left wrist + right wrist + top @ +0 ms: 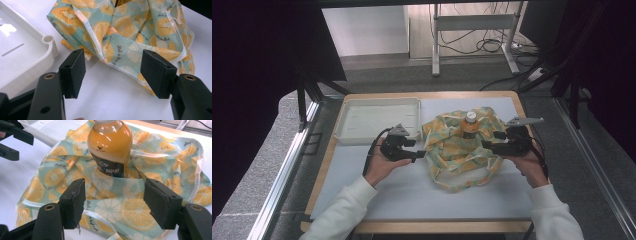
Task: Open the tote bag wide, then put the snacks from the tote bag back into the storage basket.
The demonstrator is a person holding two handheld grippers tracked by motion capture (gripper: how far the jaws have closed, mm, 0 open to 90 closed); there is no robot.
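A bottle of orange drink (470,125) (110,147) with a white cap stands upright in the middle of a crumpled cloth (462,147) (130,30) (105,202) printed with orange slices. My left gripper (421,154) (113,72) sits at the cloth's left edge, jaws open, with only the hem and bare table between them. At the cloth's right side my right gripper (488,145) (115,205) is open too, its pads standing apart above the cloth in front of the bottle, gripping nothing.
A white tray (362,132) (47,41) lies at the back left of the white-topped table (402,195), close to my left gripper. Both forearms in white sleeves come in from the front edge. A metal frame and cables stand on the floor beyond the table.
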